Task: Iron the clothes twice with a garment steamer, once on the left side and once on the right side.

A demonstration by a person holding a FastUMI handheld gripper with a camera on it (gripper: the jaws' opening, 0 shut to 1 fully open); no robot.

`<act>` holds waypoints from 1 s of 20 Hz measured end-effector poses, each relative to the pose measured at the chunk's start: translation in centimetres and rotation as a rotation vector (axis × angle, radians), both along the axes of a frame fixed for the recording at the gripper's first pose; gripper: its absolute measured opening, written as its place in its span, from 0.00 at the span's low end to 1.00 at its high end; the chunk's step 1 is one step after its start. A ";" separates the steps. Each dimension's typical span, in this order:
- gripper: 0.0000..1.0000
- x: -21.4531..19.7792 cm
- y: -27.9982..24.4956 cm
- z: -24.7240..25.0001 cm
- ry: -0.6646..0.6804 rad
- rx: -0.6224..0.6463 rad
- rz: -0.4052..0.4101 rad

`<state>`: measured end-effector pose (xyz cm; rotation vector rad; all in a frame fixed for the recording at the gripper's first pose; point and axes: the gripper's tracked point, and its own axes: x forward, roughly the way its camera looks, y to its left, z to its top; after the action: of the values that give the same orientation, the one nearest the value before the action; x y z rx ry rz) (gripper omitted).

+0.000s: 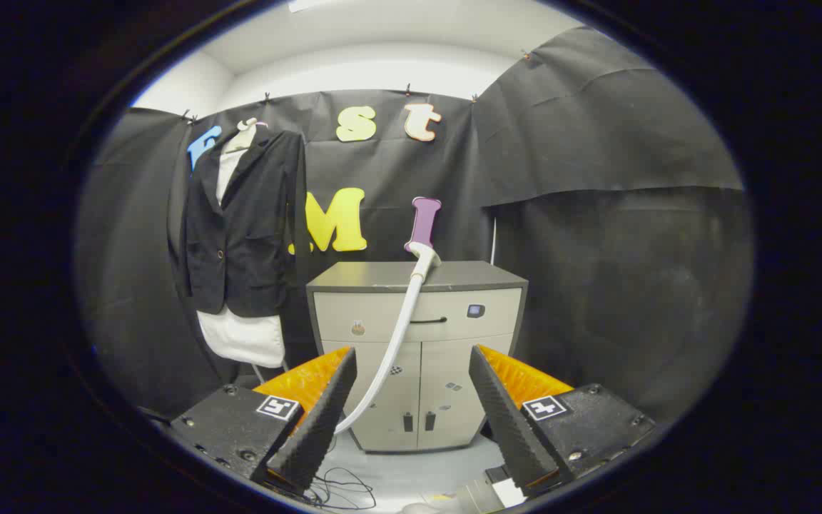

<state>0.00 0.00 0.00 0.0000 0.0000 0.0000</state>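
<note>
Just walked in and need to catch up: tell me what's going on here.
A hand-held gripper faces a grey cabinet, jaws open and empty. The garment steamer head lies on the cabinet top, its white hose drooping down the front. A dark jacket over a white garment hangs beyond, left of the cabinet. Steaming hasn't begun.

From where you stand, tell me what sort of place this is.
Probably a small staged booth for a clothes-steaming trial, not a real home: black cloth walls, a dark jacket hung against the cloth, and a grey cabinet with a steamer hose resting on top. The open gripper holds nothing.
</note>
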 end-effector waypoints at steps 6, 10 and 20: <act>0.99 -0.2 1.1 0.5 -0.010 0.001 -0.010; 0.99 -0.1 1.6 1.0 -0.012 0.022 -0.004; 0.99 3.6 0.9 2.4 0.012 0.025 -0.006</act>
<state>3.60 0.90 2.39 0.0246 0.0123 -0.0060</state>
